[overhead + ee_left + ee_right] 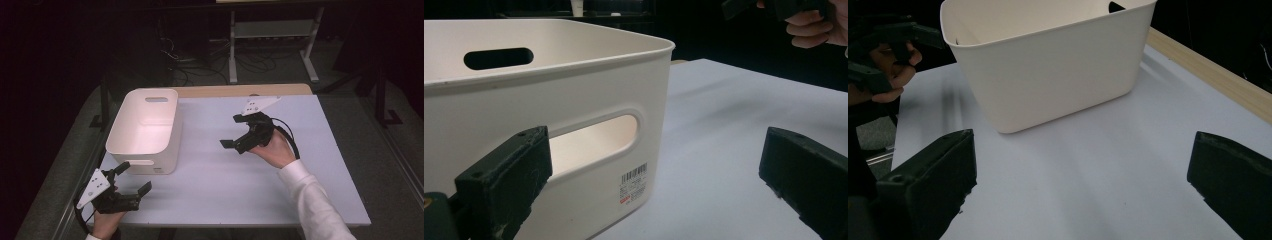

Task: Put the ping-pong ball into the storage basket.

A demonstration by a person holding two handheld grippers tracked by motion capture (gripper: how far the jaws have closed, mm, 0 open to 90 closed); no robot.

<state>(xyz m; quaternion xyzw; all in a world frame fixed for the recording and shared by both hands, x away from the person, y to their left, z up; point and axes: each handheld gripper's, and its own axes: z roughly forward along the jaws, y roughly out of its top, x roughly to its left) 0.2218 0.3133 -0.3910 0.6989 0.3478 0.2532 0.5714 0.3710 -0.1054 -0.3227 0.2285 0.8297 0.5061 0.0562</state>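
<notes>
An empty white plastic bin (145,130) with handle slots stands on the left part of the pale table (225,185). My left gripper (135,177) is open at the table's near left corner, just in front of the bin's near wall. In the left gripper view its jaws (654,175) stand wide apart, facing the bin (574,95) and its barcode label. My right gripper (232,131) is open and held above the table's middle, pointing left at the bin. Nothing lies between its jaws (1080,175), and the bin (1058,65) is ahead of them.
A wooden strip (240,91) runs along the table's far edge. Behind it a white frame (272,30) and cables (200,65) sit on the dark floor. Bare table surface lies to the right of the bin and in front of it.
</notes>
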